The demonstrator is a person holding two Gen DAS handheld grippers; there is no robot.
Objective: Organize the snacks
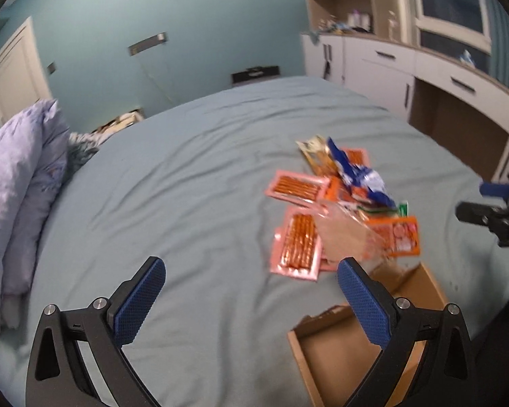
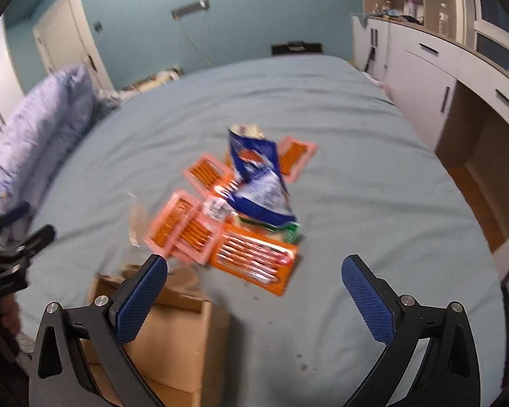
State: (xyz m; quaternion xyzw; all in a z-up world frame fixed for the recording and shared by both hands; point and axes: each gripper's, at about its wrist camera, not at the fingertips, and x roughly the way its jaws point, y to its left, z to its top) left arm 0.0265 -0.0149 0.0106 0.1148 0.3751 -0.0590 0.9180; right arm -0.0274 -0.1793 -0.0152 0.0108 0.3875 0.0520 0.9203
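Observation:
A heap of snack packs lies on the blue bed sheet [image 1: 186, 186]. A blue and white chip bag [image 1: 359, 176] [image 2: 261, 186] lies on top of it. Several pink packs of orange sticks [image 1: 297, 244] [image 2: 186, 224] and a flat orange pack [image 1: 398, 237] [image 2: 254, 257] lie around it. An open cardboard box [image 1: 342, 349] [image 2: 183, 335] stands near the heap. My left gripper [image 1: 251, 268] is open and empty above the sheet, left of the box. My right gripper [image 2: 254, 268] is open and empty above the heap's near edge. Each view shows the other gripper at its edge.
Lilac pillows [image 1: 13, 183] [image 2: 34, 135] are piled at the bed's left side. White cupboards and drawers [image 1: 424, 74] [image 2: 441, 78] line the right wall. A door [image 2: 68, 40] is at the back left.

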